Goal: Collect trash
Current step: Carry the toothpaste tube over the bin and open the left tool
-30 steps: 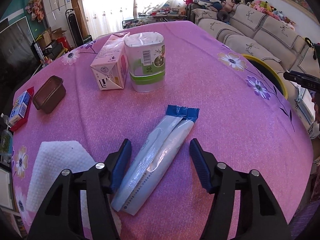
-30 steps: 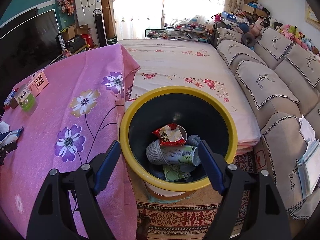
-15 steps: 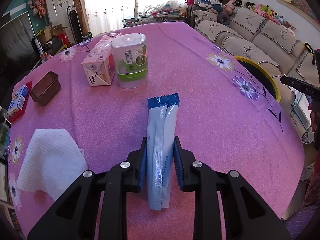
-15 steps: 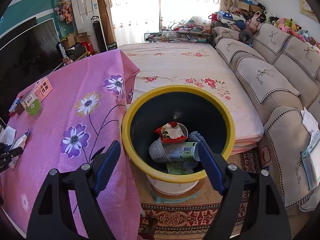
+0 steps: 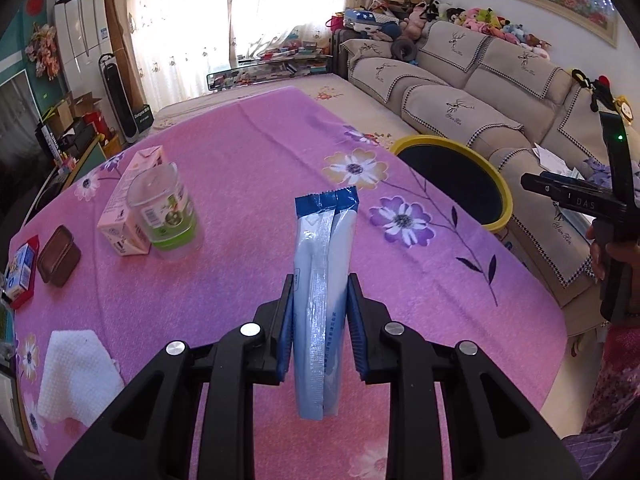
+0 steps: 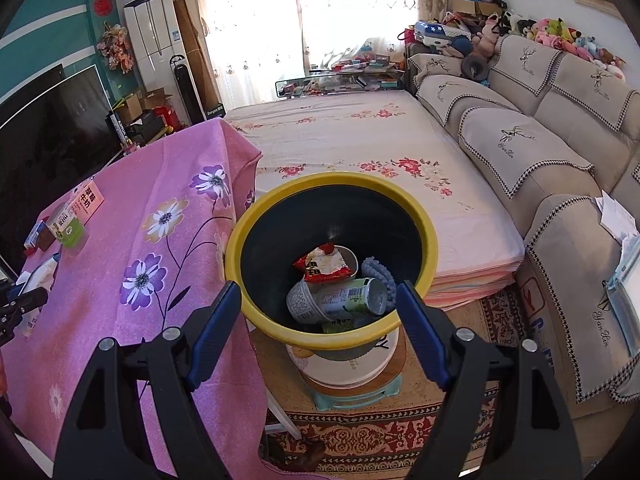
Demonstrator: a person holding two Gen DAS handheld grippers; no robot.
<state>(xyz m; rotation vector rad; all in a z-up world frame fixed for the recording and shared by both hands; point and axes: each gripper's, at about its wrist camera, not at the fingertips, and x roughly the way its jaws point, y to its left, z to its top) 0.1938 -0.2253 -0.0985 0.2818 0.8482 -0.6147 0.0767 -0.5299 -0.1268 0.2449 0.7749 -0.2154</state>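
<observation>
My left gripper is shut on a long white and blue plastic wrapper and holds it upright above the pink flowered tablecloth. The yellow-rimmed dark trash bin stands off the table's right edge. My right gripper is open and empty, hovering just over the near rim of the bin. Inside the bin lie a red snack bag, a can and a paper cup. The wrapper also shows faintly in the right wrist view.
On the table stand a pink carton, a clear jar with green label, a brown box, a small blue box and a white tissue. A sofa and a floral covered low table lie beyond the bin.
My left gripper closed on the wrapper, then lifted it off the cloth and turned toward the bin. My right gripper stayed open over the bin, shifting only slightly.
</observation>
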